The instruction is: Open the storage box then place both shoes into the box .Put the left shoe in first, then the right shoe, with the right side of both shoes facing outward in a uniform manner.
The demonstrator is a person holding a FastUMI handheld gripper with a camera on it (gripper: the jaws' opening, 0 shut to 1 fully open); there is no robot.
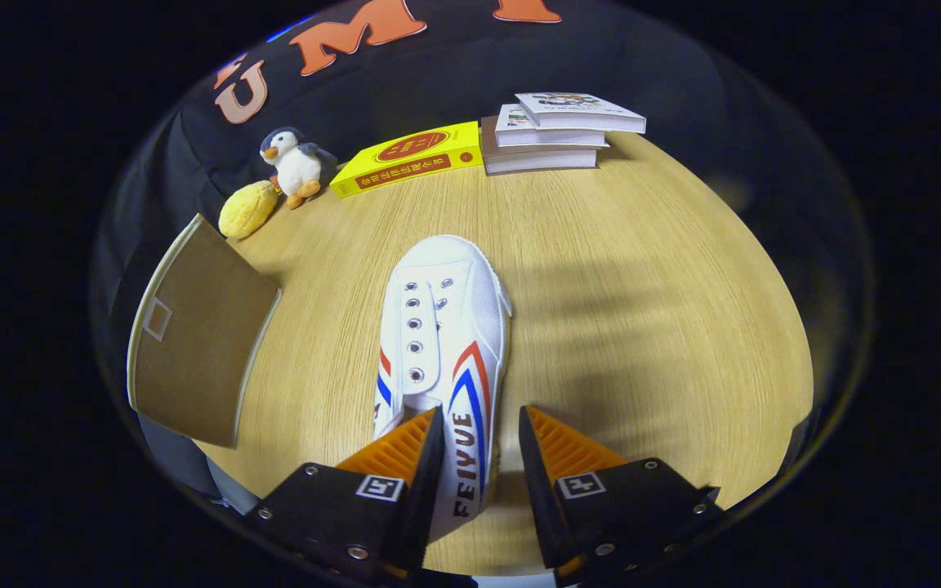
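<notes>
A white canvas shoe [440, 343] with red and blue side stripes lies on the wooden bench [642, 310], toe pointing away toward the far wall. The claw [480, 445] stands with its fingers apart around the shoe's heel end: the left finger is over the shoe's opening, the right finger just off its striped side, and neither can be seen pressing on it. To the left of the shoe, the brown flap of the storage box [193, 343] stands tilted at the bench's edge; what the box holds cannot be told. Beyond the shoe, a toy penguin [295, 163], a yellow plush [247, 210], a yellow book [409, 157] and a stack of books [556, 131] line the far side.
</notes>
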